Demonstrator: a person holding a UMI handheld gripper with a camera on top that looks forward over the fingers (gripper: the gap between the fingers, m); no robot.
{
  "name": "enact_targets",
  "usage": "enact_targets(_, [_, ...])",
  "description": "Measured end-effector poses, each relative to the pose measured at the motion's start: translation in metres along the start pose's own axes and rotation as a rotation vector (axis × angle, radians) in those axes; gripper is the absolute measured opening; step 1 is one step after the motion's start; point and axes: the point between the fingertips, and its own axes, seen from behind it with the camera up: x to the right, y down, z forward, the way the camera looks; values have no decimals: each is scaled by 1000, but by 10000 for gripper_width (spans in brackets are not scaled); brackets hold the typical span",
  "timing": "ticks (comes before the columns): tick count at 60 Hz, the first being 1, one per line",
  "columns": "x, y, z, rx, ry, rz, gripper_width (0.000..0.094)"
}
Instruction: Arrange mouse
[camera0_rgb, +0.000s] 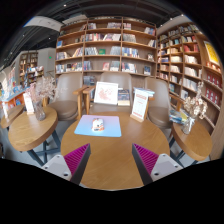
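A white mouse (97, 125) rests on a light blue mat (98, 126) at the far side of a round wooden tabletop (110, 155), well beyond the tool (112, 160), whose pink-padded fingers (76, 157) stand wide apart and hold nothing. Upright sign cards (141, 104) and bookshelves (105, 48) stand behind.

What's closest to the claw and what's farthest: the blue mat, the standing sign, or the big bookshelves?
Seen from the gripper view, starting at the open claw:
1. Blue mat, lying on the round wooden table just ahead of the fingers, with a small white thing on it.
2. Standing sign, at the table's far edge, toward the right.
3. Bookshelves, along the back wall beyond the chairs.
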Motion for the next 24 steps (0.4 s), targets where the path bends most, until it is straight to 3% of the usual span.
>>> enact_targets(24, [2,57,-64,-8,-3,-13,856])
